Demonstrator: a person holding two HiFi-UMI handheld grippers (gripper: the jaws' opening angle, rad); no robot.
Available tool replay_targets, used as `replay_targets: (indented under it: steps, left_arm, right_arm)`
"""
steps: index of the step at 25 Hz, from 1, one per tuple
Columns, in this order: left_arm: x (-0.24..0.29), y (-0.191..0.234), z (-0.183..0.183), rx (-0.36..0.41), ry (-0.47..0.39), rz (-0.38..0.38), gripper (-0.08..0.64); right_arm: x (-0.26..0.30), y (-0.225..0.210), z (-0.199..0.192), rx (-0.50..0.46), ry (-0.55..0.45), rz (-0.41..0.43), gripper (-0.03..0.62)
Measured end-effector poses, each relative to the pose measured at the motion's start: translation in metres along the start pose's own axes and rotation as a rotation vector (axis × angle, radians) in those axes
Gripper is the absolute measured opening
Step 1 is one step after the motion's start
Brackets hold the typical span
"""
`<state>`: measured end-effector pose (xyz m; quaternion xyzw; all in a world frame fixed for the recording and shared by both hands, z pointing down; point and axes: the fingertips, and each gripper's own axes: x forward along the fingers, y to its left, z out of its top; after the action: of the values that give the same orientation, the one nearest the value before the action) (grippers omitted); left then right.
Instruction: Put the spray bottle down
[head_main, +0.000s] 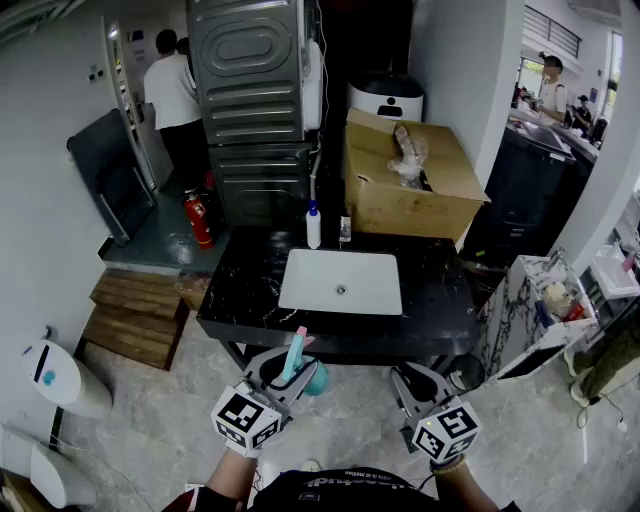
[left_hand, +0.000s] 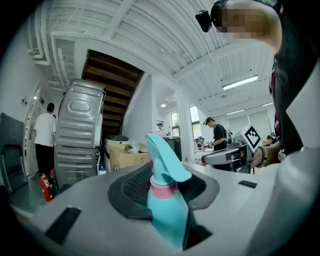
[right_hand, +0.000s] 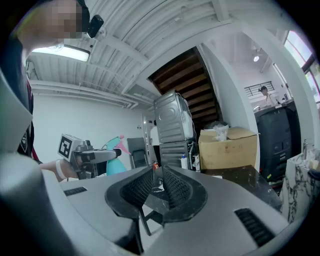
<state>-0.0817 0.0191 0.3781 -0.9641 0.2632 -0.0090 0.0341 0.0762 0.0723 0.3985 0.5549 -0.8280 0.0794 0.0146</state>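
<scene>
A teal spray bottle (head_main: 297, 362) with a pink collar stands upright between the jaws of my left gripper (head_main: 285, 372), which is shut on it just in front of the black counter (head_main: 240, 290). In the left gripper view the bottle (left_hand: 165, 200) fills the gap between the dark pads, its trigger head pointing forward. My right gripper (head_main: 412, 380) hangs level beside it, to the right, also short of the counter edge. Its jaws are shut with nothing between them (right_hand: 155, 172). The right gripper view shows the bottle (right_hand: 114, 150) off to the left.
A white sink basin (head_main: 340, 282) is set into the counter. Behind it stand a white bottle with a blue cap (head_main: 313, 226) and a large cardboard box (head_main: 405, 180). A grey washer stack (head_main: 250, 90), a red extinguisher (head_main: 198, 220) and wooden steps (head_main: 135, 315) are at the left. People stand far off.
</scene>
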Motion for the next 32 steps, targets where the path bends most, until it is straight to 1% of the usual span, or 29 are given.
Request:
replay_targets:
  steps: [10, 13, 14, 17, 19, 23, 32]
  left_arm:
    - [0.002, -0.009, 0.003, 0.003, -0.003, 0.000, 0.150]
    - [0.001, -0.007, 0.003, 0.008, -0.004, 0.011, 0.150]
    - [0.000, -0.007, 0.003, 0.008, -0.005, 0.016, 0.150]
    - [-0.002, -0.004, 0.002, 0.007, -0.007, 0.038, 0.150]
    - [-0.004, -0.002, 0.000, 0.002, -0.007, 0.053, 0.150]
    - [-0.004, -0.001, -0.004, -0.012, -0.004, 0.062, 0.150]
    - [-0.001, -0.008, -0.004, -0.009, 0.002, 0.058, 0.149]
  right_arm:
    - [-0.006, -0.001, 0.000, -0.014, -0.001, 0.000, 0.072]
    - [-0.005, -0.004, 0.000, -0.019, -0.006, -0.013, 0.069]
    - [-0.006, -0.006, 0.002, -0.021, -0.012, -0.019, 0.058]
    - [-0.008, -0.008, 0.010, -0.003, -0.052, -0.019, 0.052]
    - [-0.010, -0.010, 0.012, 0.002, -0.061, -0.020, 0.052]
    - [-0.010, -0.012, 0.005, 0.005, -0.040, -0.017, 0.053]
    - [-0.018, -0.011, -0.002, 0.020, -0.013, 0.001, 0.052]
